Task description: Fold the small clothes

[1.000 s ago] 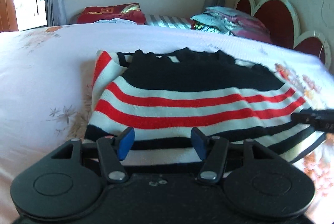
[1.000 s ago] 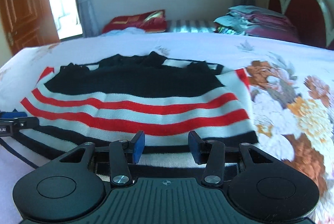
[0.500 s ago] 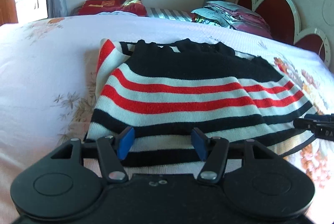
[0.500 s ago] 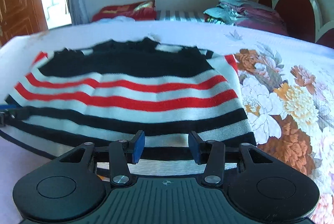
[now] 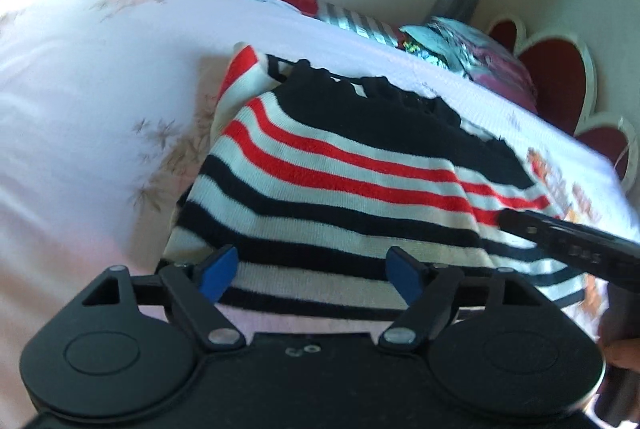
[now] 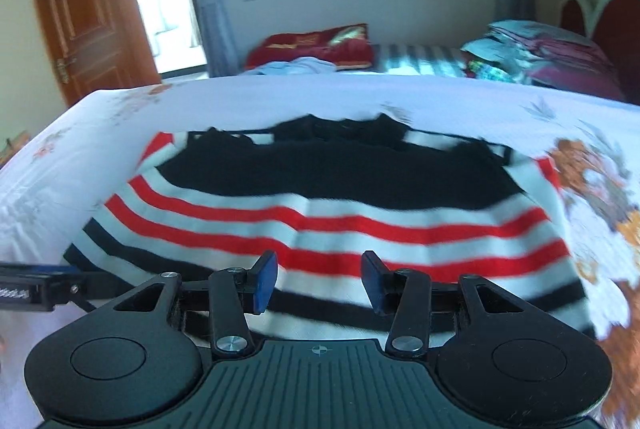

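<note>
A striped sweater (image 5: 360, 185) with red, white and black bands lies folded on the bed (image 5: 80, 101); its black part is at the far side; the left hand-held gripper (image 5: 312, 271) sits over the near hem, and its jaws have just been opening wide, with nothing pinched; the right hand-held gripper (image 6: 319, 279) hangs over the near stripes, jaws about half open, gripping nothing; pillows (image 6: 320, 43) lie far behind.

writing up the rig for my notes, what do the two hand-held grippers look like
Both are matte black plastic. The left hand-held gripper and right hand-held gripper each have two round discs at the base, angled link arms with silver screws, and blue pads on the fingers. The right one has a ribbed centre plate.
</note>
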`<state>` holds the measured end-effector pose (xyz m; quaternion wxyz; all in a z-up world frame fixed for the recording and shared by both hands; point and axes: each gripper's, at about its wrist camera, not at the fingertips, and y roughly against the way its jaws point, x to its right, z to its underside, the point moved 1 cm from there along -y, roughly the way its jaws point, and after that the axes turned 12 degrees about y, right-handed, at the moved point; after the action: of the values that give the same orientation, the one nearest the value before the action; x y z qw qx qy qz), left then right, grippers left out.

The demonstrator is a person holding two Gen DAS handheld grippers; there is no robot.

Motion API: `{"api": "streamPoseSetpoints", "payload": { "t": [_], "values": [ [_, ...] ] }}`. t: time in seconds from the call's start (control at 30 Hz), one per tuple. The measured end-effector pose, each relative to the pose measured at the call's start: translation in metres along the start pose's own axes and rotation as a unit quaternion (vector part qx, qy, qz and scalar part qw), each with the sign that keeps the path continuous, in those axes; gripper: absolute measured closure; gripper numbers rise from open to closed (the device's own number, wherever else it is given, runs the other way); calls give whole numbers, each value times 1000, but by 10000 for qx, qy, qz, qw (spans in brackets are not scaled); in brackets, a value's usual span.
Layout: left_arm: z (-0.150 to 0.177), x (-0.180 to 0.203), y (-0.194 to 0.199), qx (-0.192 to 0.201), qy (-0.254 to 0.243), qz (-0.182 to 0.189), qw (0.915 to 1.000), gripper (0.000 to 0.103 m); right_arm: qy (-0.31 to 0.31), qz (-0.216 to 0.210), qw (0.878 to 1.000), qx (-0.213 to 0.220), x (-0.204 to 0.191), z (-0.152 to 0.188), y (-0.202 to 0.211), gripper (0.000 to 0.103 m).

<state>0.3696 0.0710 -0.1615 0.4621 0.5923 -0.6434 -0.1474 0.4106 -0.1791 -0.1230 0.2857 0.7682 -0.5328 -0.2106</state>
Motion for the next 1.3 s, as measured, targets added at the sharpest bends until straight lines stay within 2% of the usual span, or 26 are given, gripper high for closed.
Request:
{"api": "streamPoseSetpoints", "payload": {
  "t": [0.13, 0.27, 0.43, 0.57, 0.63, 0.73, 0.77, 0.83, 0.97, 1.07, 1.2, 1.3],
  "values": [
    [8, -21, 7, -93, 931, 144, 9955, 20, 99, -192, 9998, 5, -3, -3, -16, 57],
    [15, -39, 0, -239, 1852, 402, 9816, 19, -36, -207, 9998, -43, 1, -2, -27, 57],
    [6, -46, -21, 77, 2173, 743, 9732, 17, -52, -80, 9998, -148, 0, 0, -37, 57],
    [-4, -49, -37, 393, 2364, 1074, 9649, 15, 174, 134, 9995, -244, -8, 4, -44, 54],
    [-7, -47, -44, 553, 2385, 1159, 9626, 21, 343, 264, 9986, -306, -15, 3, -47, 54],
    [-9, -54, -53, 675, 2619, 1237, 9548, 57, 414, 415, 9977, -350, -20, 4, -49, 53],
    [-9, -59, -58, 633, 2734, 1199, 9523, 75, 416, 460, 9975, -347, -22, 5, -49, 53],
    [-8, -64, -62, 629, 2893, 1241, 9471, 81, 385, 533, 9973, -327, -24, 6, -51, 53],
    [-9, -50, -56, 745, 2673, 1147, 9539, 88, 472, 661, 9964, -227, -29, 9, -53, 53],
    [-16, -36, -44, 934, 2405, 1113, 9597, 89, 430, 590, 9970, -240, -25, 7, -52, 53],
    [-24, 2, -19, 1297, 1602, 1104, 9723, 89, 307, 323, 9988, -212, -12, 2, -45, 52],
    [-29, 47, -3, 1528, 923, 1139, 9773, 89, 27, 182, 9998, -72, 7, 3, -31, 52]
  ]
}}
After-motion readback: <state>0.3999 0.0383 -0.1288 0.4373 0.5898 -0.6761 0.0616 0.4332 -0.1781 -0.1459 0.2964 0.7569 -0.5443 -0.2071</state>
